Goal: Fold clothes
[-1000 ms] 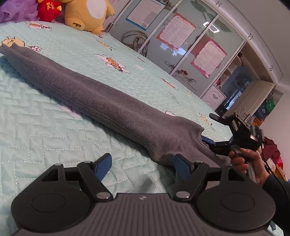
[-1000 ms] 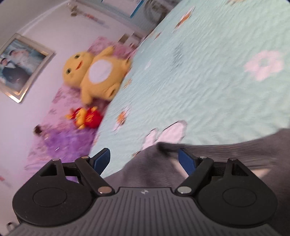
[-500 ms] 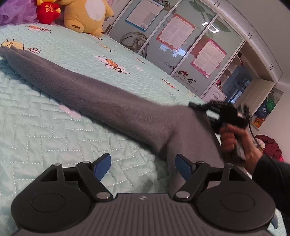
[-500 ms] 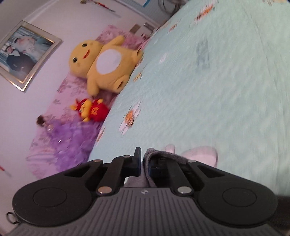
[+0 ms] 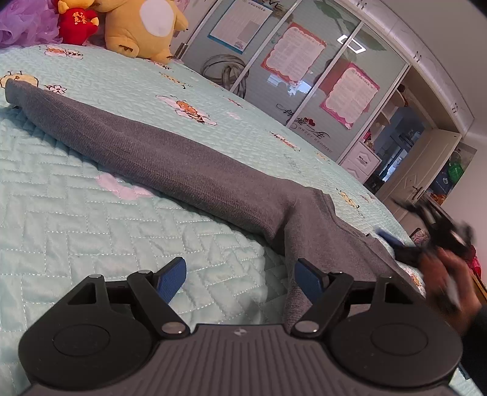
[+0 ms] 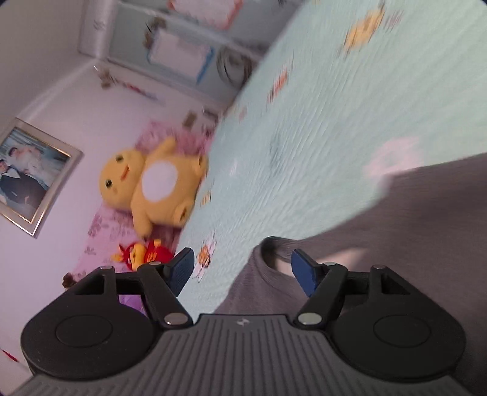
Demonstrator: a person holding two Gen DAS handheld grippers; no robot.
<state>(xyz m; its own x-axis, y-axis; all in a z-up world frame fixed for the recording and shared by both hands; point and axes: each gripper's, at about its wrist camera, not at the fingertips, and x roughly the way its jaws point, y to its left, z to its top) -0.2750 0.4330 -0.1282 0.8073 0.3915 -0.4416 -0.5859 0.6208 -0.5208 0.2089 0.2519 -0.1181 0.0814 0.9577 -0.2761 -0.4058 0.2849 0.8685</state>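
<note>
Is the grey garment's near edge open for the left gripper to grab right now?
Probably yes. The left gripper is open with nothing between its fingers, and the garment edge lies beside its right finger on the bed, unobstructed.

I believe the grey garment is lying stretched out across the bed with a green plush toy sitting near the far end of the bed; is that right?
Not quite: the plush toy is yellow with a white belly, not green, as the left wrist view shows. The rest holds: the grey garment lies stretched out across the bed, and the toy sits near the far end.
</note>
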